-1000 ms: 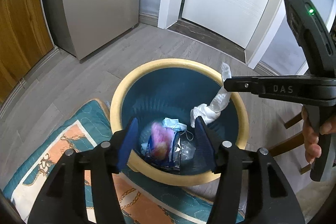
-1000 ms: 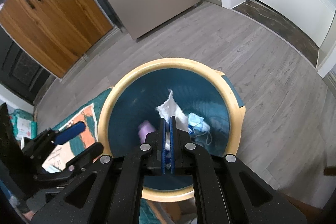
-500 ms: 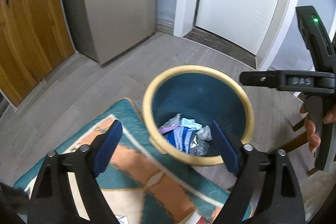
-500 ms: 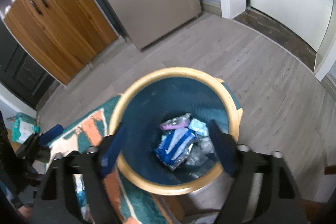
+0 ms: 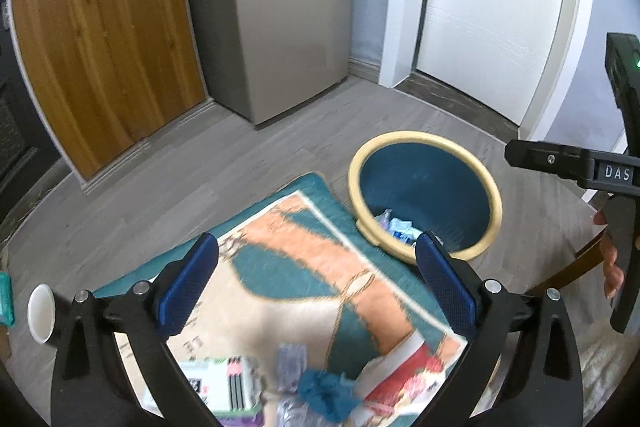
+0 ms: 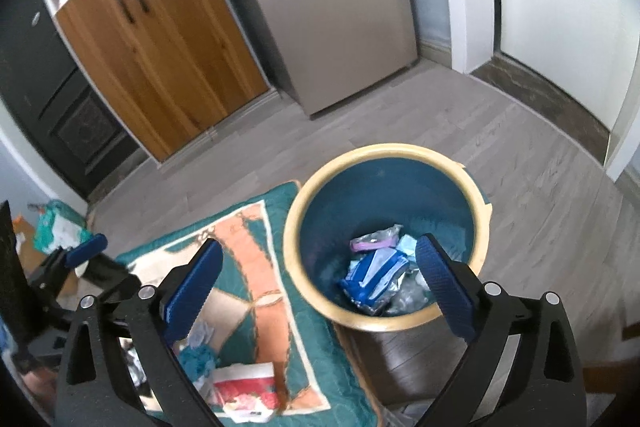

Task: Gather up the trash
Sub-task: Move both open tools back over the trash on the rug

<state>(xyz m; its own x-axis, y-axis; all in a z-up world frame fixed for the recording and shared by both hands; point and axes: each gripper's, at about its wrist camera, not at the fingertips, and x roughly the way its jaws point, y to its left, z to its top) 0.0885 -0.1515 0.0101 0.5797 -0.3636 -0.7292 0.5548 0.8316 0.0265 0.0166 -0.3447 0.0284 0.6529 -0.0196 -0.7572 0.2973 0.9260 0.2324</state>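
- Trash: a heap of crumpled wrappers [image 6: 378, 277] lies at the bottom of the round blue bin with the cream rim [image 6: 298, 267]. In it you can pick out one blue-and-white packet, one pink-edged silvery piece and one pale blue scrap; the rest is a tangle you cannot count.
- In your left view only a sliver of that heap shows over the bin's near rim [image 5: 362, 223]; your own right-side finger covers the rest.
- More litter lies on the teal and orange patterned mat [image 5: 304, 267] at the bottom of your left view, all blurred: one white box with dark stripes [image 5: 224, 385], one teal crumpled wad [image 5: 326, 393] and one red-and-white packet [image 5: 400, 375]. The greyish bits between them are too smeared to name.
- Your left gripper [image 5: 316, 285] hangs over the mat, its two blue-padded fingers spreading wide with nothing between them.
- Your right gripper [image 6: 318, 285] hangs over the near edge of the bin, its two fingers also spreading wide and empty.
- In your left view, the right tool is cut off at the right edge, with a few fingertips of your hand [image 5: 610, 265] showing on its handle.
- One white paper cup [image 5: 42, 313] sits at the left edge, partly hidden by the dark lens rim.
- Behind stand one wooden two-door cabinet [image 5: 104, 47], one grey refrigerator [image 5: 280, 7] and one white door [image 5: 492, 7]; the pink things on top of the cabinet are too blurred to identify.
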